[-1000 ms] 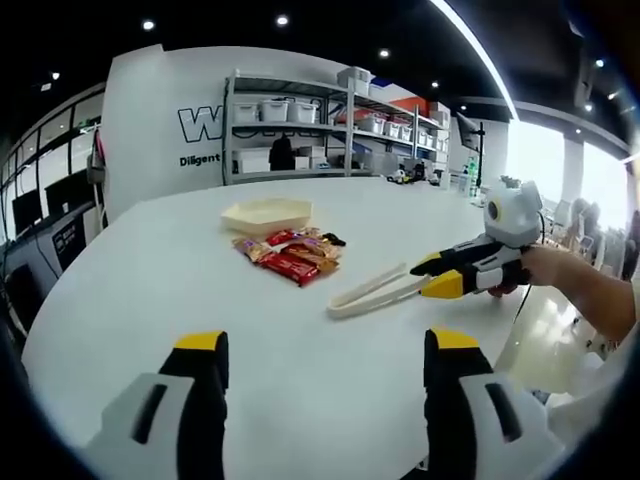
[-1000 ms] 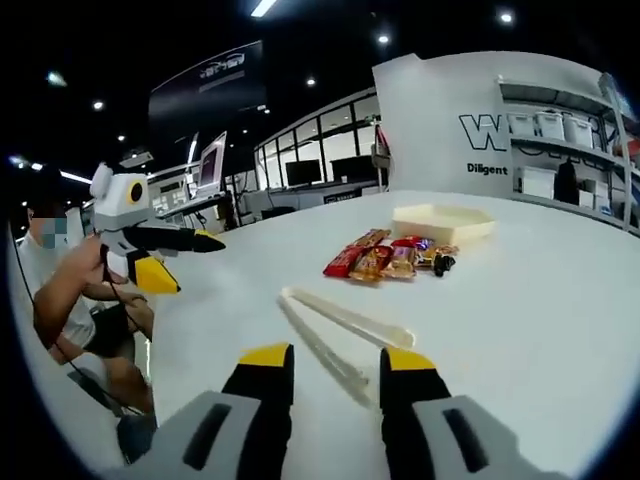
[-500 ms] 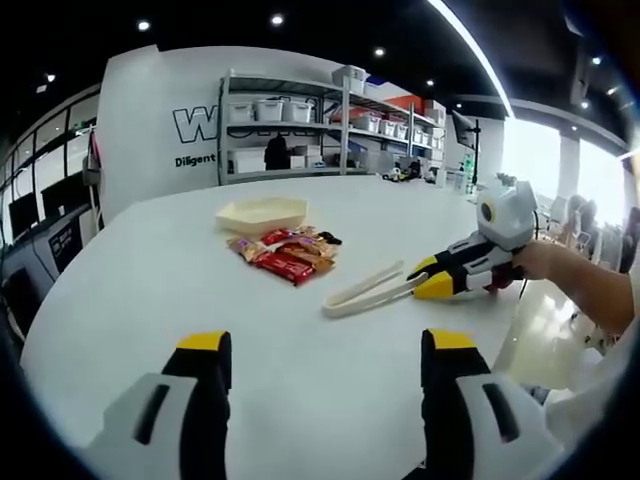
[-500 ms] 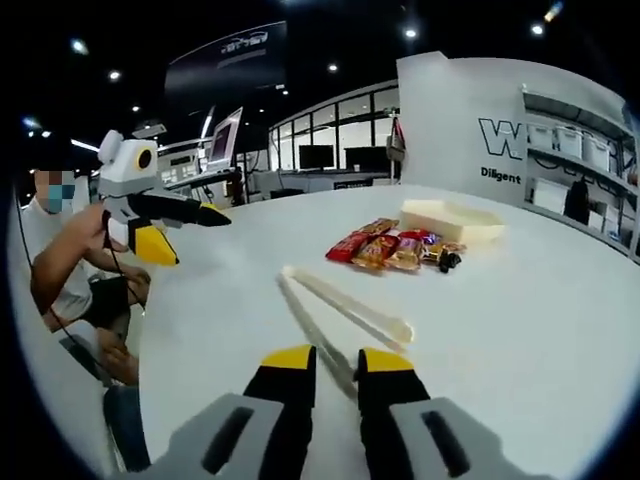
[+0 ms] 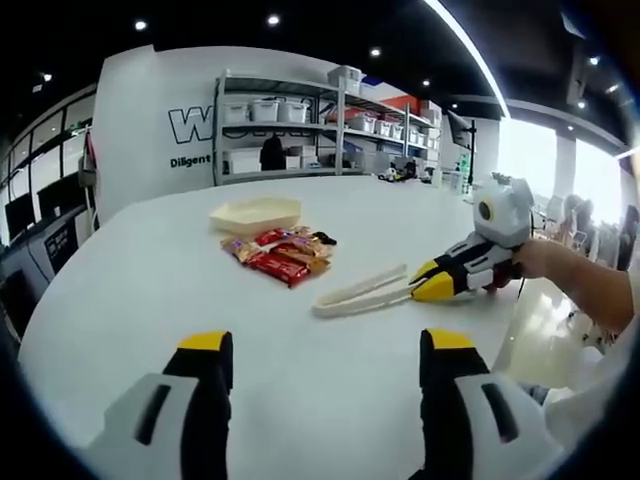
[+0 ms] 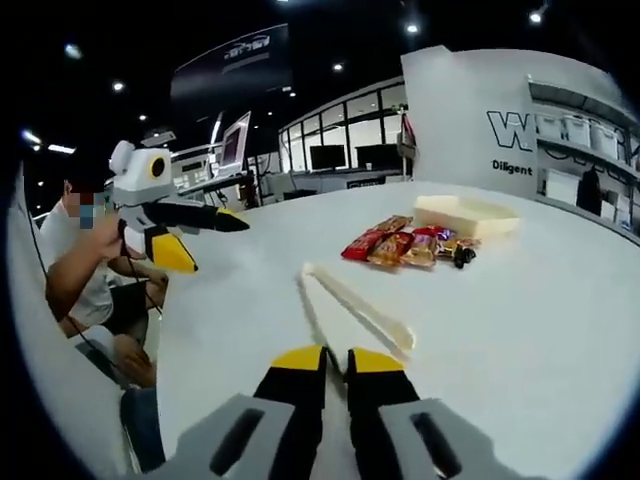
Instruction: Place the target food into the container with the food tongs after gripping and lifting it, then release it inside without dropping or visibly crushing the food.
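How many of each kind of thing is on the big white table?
Food tongs: 1
Cream tray: 1
Pile of wrapped snacks: 1 pile; the wrappers overlap too much to count
Hand-held grippers: 2, left and right
Total: 5

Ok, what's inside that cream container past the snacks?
The container sits low and side-on in both views, so its rim hides the inside. Nothing rises above the rim; the snack packets lie on the table beside it.

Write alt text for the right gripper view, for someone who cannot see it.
The right gripper has its yellow-tipped jaws closed on the near end of cream food tongs on a white table. Beyond lie wrapped snacks and a shallow cream container; the left gripper hovers nearby.
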